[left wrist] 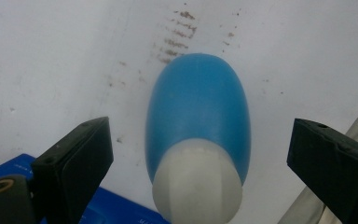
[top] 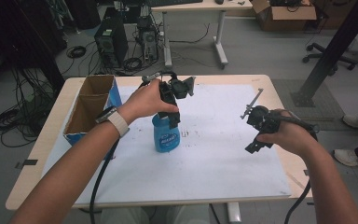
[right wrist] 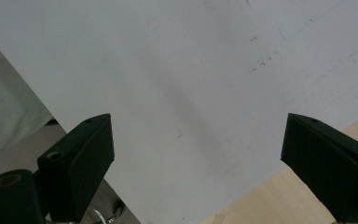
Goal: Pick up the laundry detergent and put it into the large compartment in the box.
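While blue plastic bottle with white cap [left wrist: 198, 135] stood upright mid-sheet on white table cover [top: 223, 154], we held left gripper [top: 170, 109] straight above it, jaws spread wide either side, not touching: likely lined up to grasp. Right gripper [top: 256, 135] we kept well apart over bare sheet, jaws wide, empty, out of way. Open cardboard box with blue side [top: 91, 109] sat at table's left.

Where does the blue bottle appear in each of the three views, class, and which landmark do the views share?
High view: the bottle stands upright left of centre on the white sheet, under the left gripper.
Left gripper view: seen from above at centre, white cap nearest, between the open jaws.
Right gripper view: the bottle is not in it.
Shared landmark: the white sheet, with brown smudges beside the bottle.
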### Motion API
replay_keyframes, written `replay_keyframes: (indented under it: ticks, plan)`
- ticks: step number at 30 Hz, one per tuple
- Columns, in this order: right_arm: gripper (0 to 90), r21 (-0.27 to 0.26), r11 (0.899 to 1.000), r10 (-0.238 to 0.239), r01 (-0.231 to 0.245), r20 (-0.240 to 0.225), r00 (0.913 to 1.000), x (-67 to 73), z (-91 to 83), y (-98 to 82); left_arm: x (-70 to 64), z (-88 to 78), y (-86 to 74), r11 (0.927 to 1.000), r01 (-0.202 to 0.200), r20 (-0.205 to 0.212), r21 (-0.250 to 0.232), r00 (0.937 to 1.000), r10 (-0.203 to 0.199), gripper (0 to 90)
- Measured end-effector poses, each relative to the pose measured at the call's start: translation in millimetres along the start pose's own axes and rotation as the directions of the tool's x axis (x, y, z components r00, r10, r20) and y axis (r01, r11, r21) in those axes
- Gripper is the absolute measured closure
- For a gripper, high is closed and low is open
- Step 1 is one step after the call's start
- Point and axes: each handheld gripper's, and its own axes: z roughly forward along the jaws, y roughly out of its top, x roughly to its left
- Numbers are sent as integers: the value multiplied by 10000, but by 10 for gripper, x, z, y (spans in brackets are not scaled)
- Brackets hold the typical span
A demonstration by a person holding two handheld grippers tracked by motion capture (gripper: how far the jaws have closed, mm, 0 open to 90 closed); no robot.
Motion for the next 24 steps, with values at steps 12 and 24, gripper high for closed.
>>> replay_keyframes:
  ticks: [12, 24]
  plan:
    - [94, -8, 10000, 12, -12, 5, 10000, 3, -7, -15, -26, 101, 22, 10000, -70, 20, -16, 10000, 70, 83]
    - [94, 7, 10000, 55, -55, 0, 10000, -4, -1, -46, -22, 121, 11, 9999, -101, -10, 22, 9999, 101, 144]
